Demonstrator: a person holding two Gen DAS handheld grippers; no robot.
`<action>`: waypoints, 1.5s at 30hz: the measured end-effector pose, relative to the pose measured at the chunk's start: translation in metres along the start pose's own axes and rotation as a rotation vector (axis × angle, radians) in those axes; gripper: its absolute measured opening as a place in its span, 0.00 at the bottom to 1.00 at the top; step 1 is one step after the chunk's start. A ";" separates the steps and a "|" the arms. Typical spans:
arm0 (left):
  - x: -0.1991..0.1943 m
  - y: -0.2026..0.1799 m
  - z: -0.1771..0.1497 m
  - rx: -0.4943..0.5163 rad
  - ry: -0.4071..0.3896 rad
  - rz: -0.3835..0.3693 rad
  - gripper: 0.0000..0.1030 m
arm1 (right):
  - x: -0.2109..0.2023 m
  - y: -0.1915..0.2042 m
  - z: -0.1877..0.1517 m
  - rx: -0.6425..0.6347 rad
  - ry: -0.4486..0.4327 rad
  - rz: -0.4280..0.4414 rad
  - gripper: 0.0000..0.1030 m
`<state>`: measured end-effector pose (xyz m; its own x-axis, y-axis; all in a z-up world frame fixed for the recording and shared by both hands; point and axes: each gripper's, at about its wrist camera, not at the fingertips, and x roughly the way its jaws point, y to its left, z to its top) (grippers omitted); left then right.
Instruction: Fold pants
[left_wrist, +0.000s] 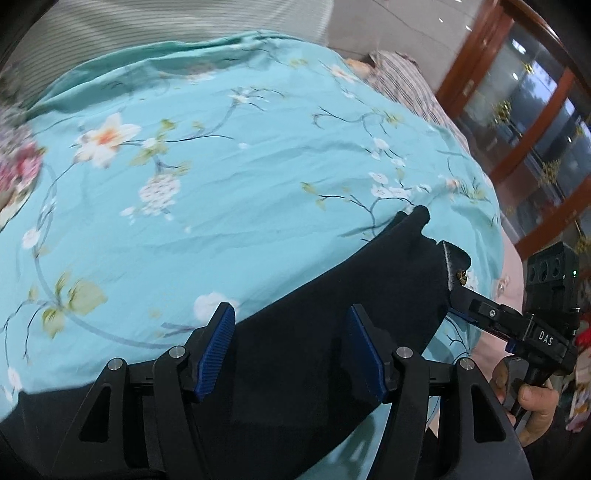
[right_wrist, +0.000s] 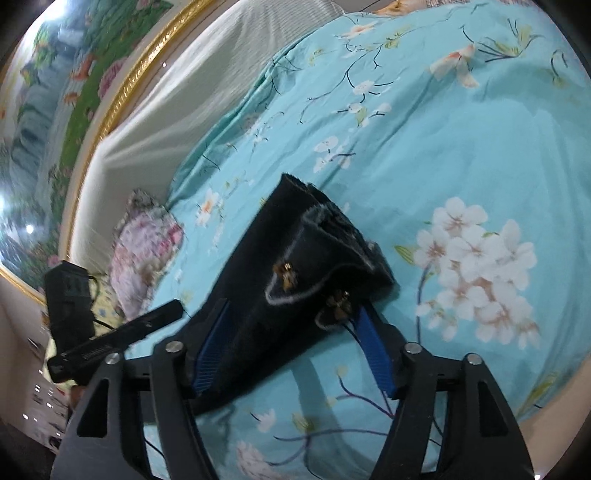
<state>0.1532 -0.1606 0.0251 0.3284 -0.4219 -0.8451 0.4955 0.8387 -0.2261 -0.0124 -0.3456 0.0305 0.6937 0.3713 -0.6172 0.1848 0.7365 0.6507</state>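
Dark navy pants (left_wrist: 314, 325) lie in a long band across the turquoise floral bedsheet (left_wrist: 221, 184). In the left wrist view my left gripper (left_wrist: 291, 347) is open, its blue pads on either side of the pants' middle. My right gripper (left_wrist: 465, 302) shows at the right, at the waistband end with its brass button. In the right wrist view my right gripper (right_wrist: 295, 343) stands open around the waistband end of the pants (right_wrist: 295, 266), which lies between the blue pads. The left gripper's fingers (right_wrist: 122, 332) show at the left.
A floral pillow (right_wrist: 144, 251) lies at the head of the bed by a cream padded headboard (right_wrist: 166, 110). A striped cloth (left_wrist: 406, 85) lies at the far edge. A wooden glass cabinet (left_wrist: 524, 110) stands beyond the bed. A dark box (right_wrist: 68, 295) sits near the pillow.
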 end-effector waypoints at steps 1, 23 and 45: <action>0.004 -0.003 0.004 0.008 0.010 -0.007 0.63 | 0.001 -0.001 0.000 0.011 -0.010 0.002 0.68; 0.102 -0.086 0.064 0.234 0.206 -0.263 0.31 | -0.013 -0.035 0.001 0.021 -0.038 0.038 0.11; -0.022 -0.051 0.049 0.203 -0.061 -0.343 0.09 | -0.027 0.032 0.005 -0.139 -0.056 0.260 0.11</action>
<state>0.1604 -0.2108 0.0792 0.1606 -0.6902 -0.7055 0.7318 0.5630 -0.3842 -0.0217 -0.3355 0.0704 0.7431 0.5290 -0.4097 -0.0990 0.6925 0.7146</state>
